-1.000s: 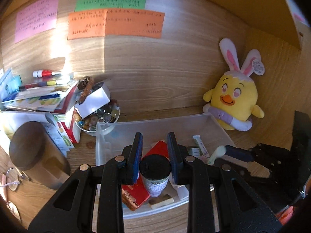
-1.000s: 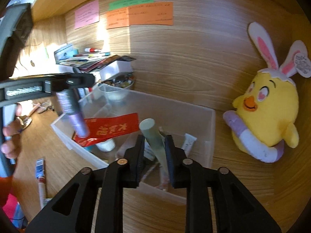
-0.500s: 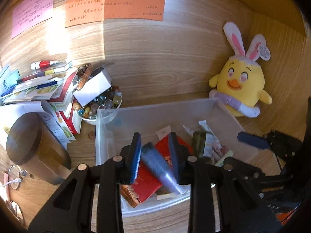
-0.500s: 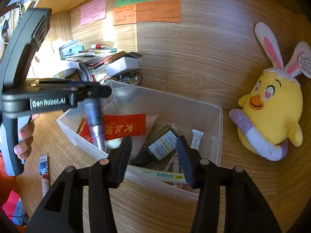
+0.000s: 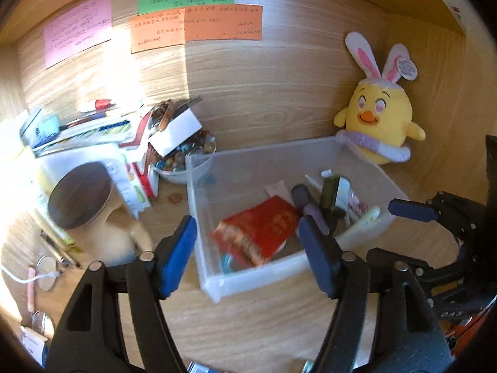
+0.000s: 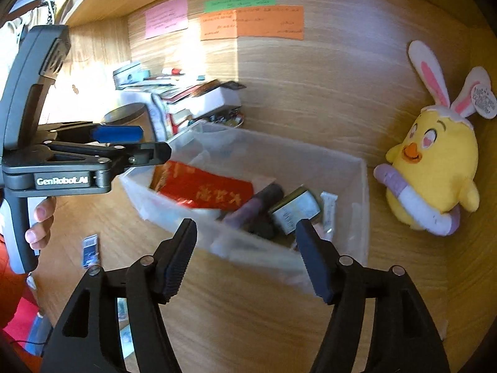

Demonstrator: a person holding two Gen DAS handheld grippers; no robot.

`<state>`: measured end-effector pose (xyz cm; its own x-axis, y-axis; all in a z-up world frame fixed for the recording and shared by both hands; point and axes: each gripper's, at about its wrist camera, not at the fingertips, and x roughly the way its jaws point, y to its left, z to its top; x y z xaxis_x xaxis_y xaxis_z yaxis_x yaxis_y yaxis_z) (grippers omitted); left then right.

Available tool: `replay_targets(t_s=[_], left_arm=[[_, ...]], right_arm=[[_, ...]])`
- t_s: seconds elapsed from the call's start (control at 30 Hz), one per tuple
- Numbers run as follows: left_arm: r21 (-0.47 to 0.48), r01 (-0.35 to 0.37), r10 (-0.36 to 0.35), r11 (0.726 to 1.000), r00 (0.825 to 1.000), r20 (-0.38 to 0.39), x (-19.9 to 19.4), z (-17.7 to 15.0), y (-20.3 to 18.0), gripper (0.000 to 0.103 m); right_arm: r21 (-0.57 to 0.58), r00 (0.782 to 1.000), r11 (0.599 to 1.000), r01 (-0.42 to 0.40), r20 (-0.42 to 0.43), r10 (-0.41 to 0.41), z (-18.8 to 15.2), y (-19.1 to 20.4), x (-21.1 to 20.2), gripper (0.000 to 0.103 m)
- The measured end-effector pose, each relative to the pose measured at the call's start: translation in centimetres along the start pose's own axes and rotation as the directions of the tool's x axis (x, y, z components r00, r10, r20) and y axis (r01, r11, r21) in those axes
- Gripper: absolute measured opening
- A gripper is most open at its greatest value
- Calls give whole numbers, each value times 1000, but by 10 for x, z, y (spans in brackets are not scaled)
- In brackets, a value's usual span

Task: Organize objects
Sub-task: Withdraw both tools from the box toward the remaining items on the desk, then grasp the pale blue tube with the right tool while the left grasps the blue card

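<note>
Hovering low in the frame, the left gripper (image 5: pixel 248 248) has its blue-padded jaws spread apart, just been opening, nothing pinched between them. Same story on the right gripper (image 6: pixel 245 251): black ribbed pads wide apart, just been opening, gripping nothing.

Right past both sets of fingertips sits the clear plastic bin (image 5: pixel 217 283), a frosted, straight-walled rectangular box on the wooden desk (image 5: pixel 264 326), centre of both views. Inside it, a flat glossy red packet (image 5: pixel 264 227) with gold lettering leans at the left. Beside it lies a dark purple tube (image 5: pixel 307 205) with a rounded black cap, and just right of that a dark green bottle (image 5: pixel 334 192) with a pale label, on its side. A few slim white tubes are bunched at the bin's right end, too blurred to sort out.

In the right wrist view, the left gripper comes in from the left edge, a person's fingers (image 6: pixel 40 223) curled round its handle.

Outward now: a fuzzy yellow chick toy (image 5: pixel 379 124) with pink-lined bunny ears sits against the wood-grain back wall, right of the bin. At the left, a round jar (image 5: pixel 93 217) with a dark lid, a messy stack of booklets (image 5: pixel 87 130), and a bowl of marbles (image 5: pixel 186 158) touching the bin's back left corner. Pink, green and orange paper notes (image 5: pixel 198 25) are stuck on the wall, upper left. A small packet (image 6: pixel 91 248) lies on the desk at lower left of the right wrist view.
</note>
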<state>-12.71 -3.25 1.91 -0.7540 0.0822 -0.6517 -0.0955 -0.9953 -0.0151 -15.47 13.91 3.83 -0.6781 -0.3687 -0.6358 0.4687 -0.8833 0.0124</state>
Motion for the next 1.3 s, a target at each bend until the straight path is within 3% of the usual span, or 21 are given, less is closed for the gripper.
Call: replay_targets(t_s=[0.27, 0.73, 1.1, 1.23, 1.3], left_arm=[[-8, -37, 36, 999, 998, -44, -17, -43, 17, 83], [-80, -55, 40, 995, 984, -175, -28, -121, 47, 88], [-25, -65, 57, 998, 968, -242, -24, -146, 46, 91], [-34, -61, 51, 998, 967, -251, -18, -145, 48, 91], [-42, -67, 54, 997, 967, -249, -15, -143, 50, 91]], right_arm=[[31, 998, 999, -41, -48, 43, -26, 24, 1, 75], [37, 986, 995, -89, -140, 94, -70, 70, -4, 75], [6, 977, 996, -84, -195, 84, -98, 92, -1, 76], [-2, 980, 997, -72, -186, 70, -99, 91, -2, 73], [-14, 982, 998, -56, -179, 53, -101, 90, -4, 61]])
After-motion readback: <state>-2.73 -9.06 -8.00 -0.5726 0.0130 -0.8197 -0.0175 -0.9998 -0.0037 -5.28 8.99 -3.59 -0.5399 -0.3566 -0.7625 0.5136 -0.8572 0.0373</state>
